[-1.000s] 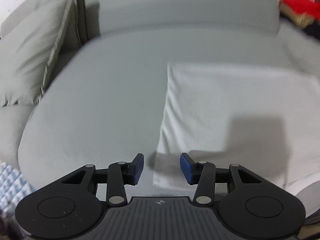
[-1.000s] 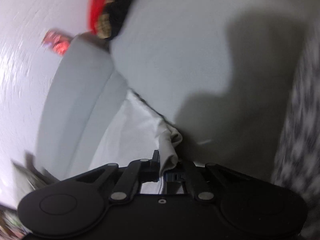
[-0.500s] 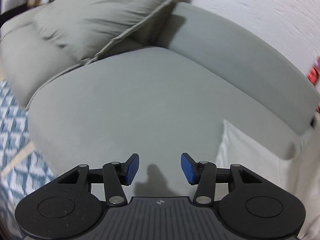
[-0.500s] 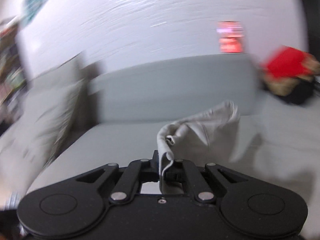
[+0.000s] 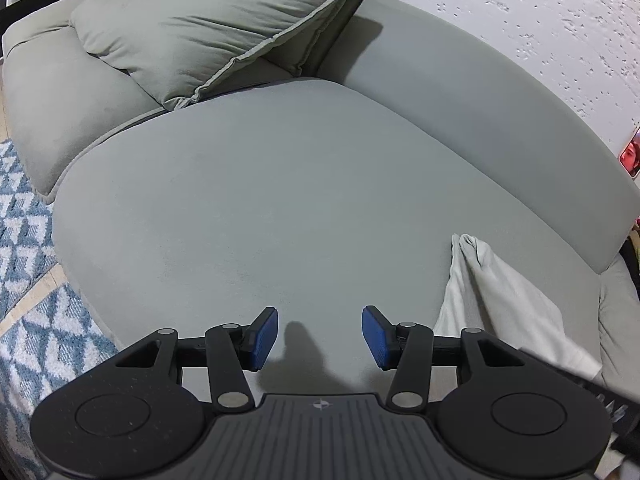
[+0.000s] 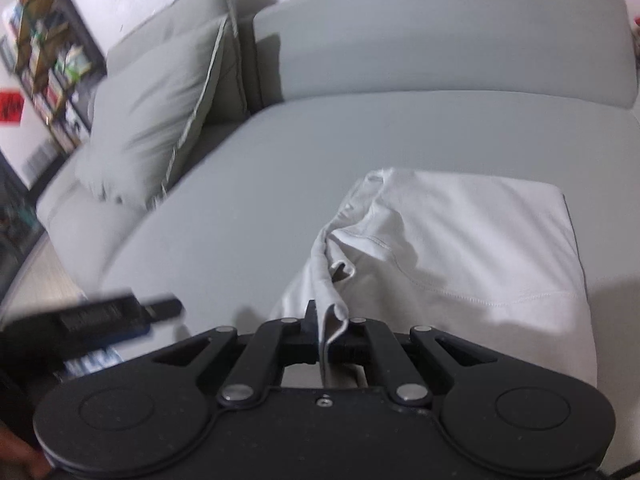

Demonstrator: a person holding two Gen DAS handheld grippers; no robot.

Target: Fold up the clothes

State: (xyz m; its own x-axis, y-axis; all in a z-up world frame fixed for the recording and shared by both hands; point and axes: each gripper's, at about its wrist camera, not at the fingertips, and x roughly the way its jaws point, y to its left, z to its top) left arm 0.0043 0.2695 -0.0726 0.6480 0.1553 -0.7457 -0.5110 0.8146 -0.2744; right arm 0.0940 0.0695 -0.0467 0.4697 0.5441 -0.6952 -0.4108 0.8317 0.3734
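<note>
A: Closest to us, our right gripper (image 6: 325, 334) has its jaws pinched tight on a gathered edge of the white garment (image 6: 472, 240). Why hold it there?

B: We judge that a hem or corner gives us a line to carry across; the cloth rises in a ridge from the jaws, so that part is lifted while the rest lies flat on the grey sofa seat (image 6: 248, 184). The far portion looks squared off, with a straight edge, which fits a piece already doubled over. We cannot tell how many layers there are.

A: And our left gripper (image 5: 319, 337)?

B: Its blue pads (image 5: 264, 334) stand wide apart with nothing between them. It hovers above bare seat, with the garment off to its right and only a bunched corner and a sloping side in its view. We take that as standing clear so the right side can move the cloth freely, or as ready to catch another edge; the pictures fit either.

A: Farther back?

B: A loose cushion (image 5: 208, 28) leans at the corner, and the long backrest (image 5: 460, 92) runs behind the seat, against a textured wall (image 5: 540, 4). The broad open seat gives us room to lay the garment out.

A: A risk?

B: The pinch is narrow, so the thin fabric could slip out.
</note>
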